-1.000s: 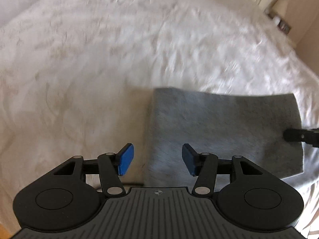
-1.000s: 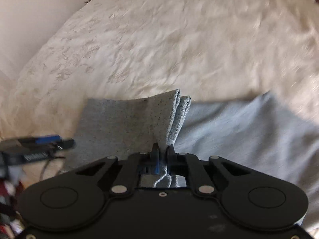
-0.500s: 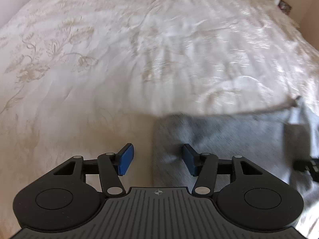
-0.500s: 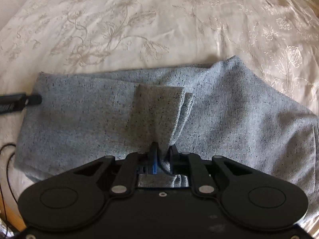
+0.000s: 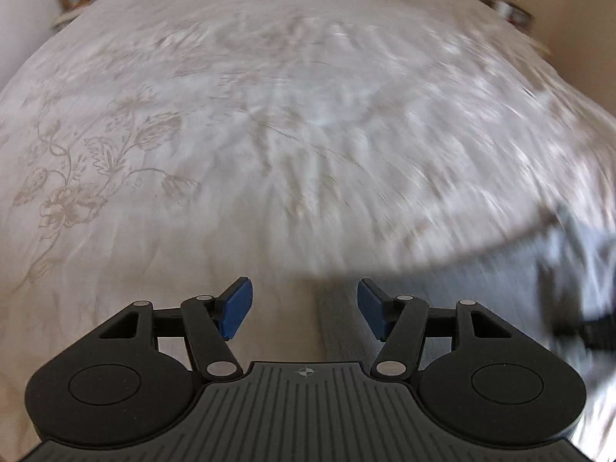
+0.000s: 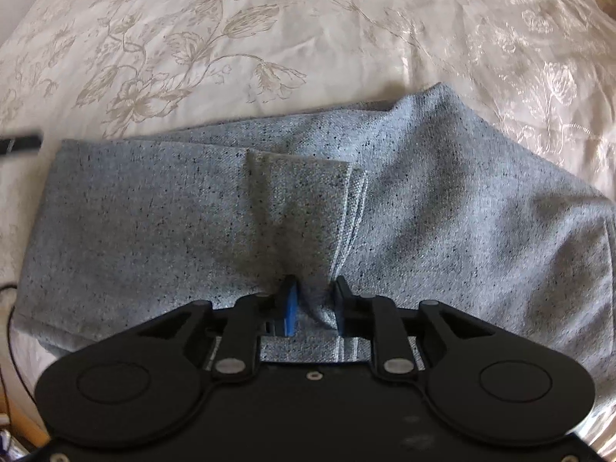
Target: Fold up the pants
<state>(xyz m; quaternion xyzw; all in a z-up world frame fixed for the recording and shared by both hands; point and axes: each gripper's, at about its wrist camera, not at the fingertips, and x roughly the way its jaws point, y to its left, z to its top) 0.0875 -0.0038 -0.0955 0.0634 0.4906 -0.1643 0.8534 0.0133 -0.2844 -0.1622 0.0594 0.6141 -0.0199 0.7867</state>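
Laying folded hem down | right gripper (image 6: pixel 312 300): jaws just eased, hem fold of pants (image 6: pixel 154 238) still bunched between the pads, likely letting go | left gripper (image 5: pixel 304 308): jaws spread, just widening, nothing between; pants corner beside its right finger | pants flat on bedspread (image 6: pixel 269 19), folded once to shorten.

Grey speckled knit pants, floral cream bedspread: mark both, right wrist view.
Grey speckled knit pants (image 6: pixel 146 238): right wrist view, flat left part.
Floral cream bedspread (image 6: pixel 238 30): right wrist view, bare patch beyond the pants.
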